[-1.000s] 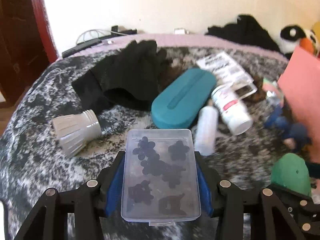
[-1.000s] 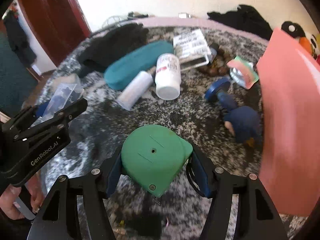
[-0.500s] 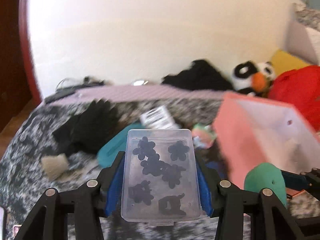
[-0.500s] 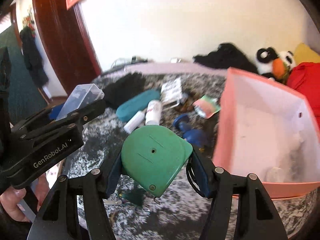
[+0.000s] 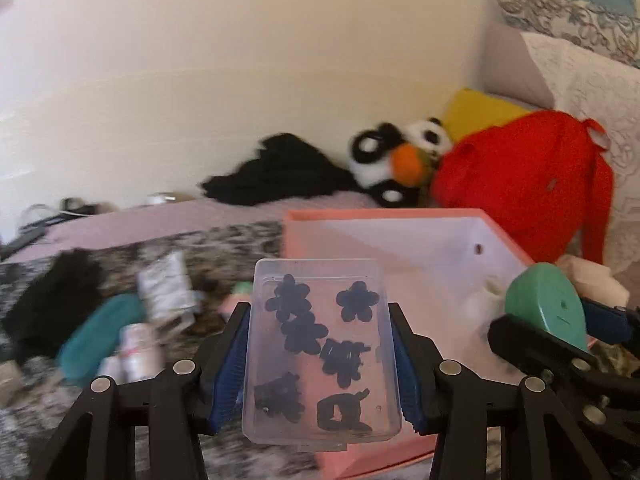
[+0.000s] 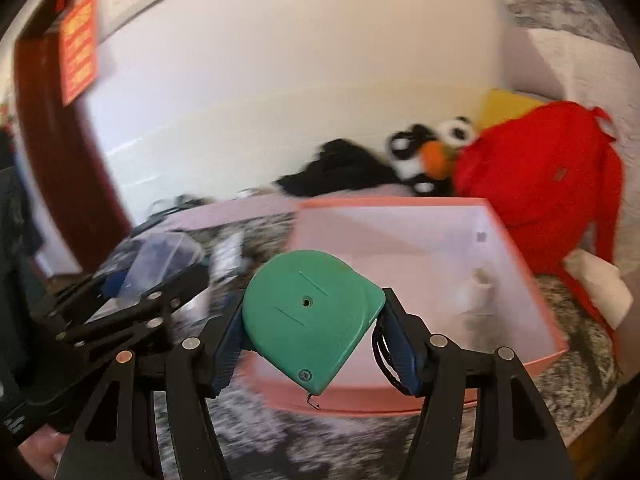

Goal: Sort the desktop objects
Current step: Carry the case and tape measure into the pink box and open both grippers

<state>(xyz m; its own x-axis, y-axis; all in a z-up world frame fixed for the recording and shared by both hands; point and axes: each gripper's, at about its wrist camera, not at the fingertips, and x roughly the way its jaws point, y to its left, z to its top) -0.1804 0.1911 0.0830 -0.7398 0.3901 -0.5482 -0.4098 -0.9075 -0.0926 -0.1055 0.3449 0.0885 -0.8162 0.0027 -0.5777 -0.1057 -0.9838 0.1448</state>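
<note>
My left gripper [image 5: 322,360] is shut on a clear plastic case [image 5: 320,352] with several dark flower-shaped clips inside, held in the air at the near left edge of the pink box [image 5: 400,240]. My right gripper [image 6: 312,332] is shut on a green tape measure [image 6: 308,316], held above the near rim of the same pink box [image 6: 400,240]. The tape measure also shows at the right in the left wrist view [image 5: 544,308]. The left gripper with the case shows at the left in the right wrist view [image 6: 132,280].
On the speckled blanket left of the box lie a teal case [image 5: 100,332], a white bottle [image 5: 136,352], a packet [image 5: 166,286] and black gloves [image 5: 52,300]. Behind the box are a red bag [image 5: 528,184], a penguin plush [image 5: 396,160] and black cloth [image 5: 276,176].
Both grippers have risen and swung right, from over the scattered items on the blanket to the pink box. Each keeps its hold on its object.
</note>
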